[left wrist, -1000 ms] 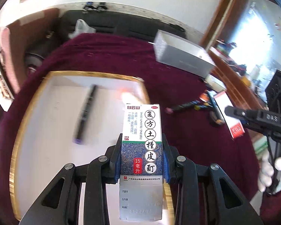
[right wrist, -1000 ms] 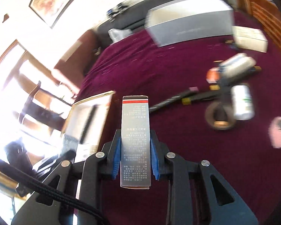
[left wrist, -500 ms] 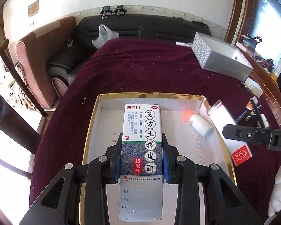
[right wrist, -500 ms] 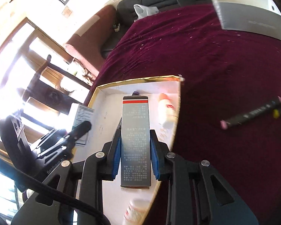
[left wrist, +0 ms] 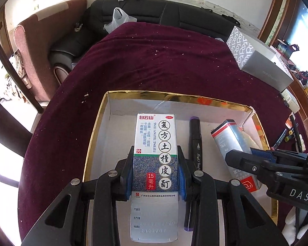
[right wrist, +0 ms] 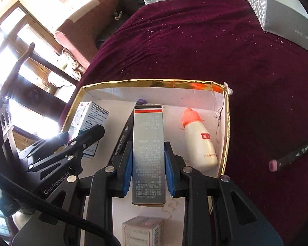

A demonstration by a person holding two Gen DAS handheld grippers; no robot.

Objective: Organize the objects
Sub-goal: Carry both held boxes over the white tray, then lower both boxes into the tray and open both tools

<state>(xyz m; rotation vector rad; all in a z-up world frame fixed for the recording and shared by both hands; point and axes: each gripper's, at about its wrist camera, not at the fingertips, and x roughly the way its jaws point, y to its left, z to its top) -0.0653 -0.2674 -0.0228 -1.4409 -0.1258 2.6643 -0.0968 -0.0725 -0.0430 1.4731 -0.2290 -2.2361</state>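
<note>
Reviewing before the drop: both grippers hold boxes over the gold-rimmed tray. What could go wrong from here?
1. The left gripper and right gripper sit close together over the tray; they may collide while lowering.
2. The silver box hangs over the black marker; released there, it could land tilted on it.
3. The white bottle lies just beside it and could get knocked.

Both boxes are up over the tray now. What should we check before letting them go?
1. Left hand-held gripper squeezing white medicine box: ok.
2. Right hand-held gripper squeezing silver box: ok.
3. Both boxes above gold-edged tray: ok.
4. Free floor under white box: cannot tell.
5. Silver box clear of black marker and white bottle: not ok, marker lies right under it.
6. The hand-held grippers apart: ok.
</note>
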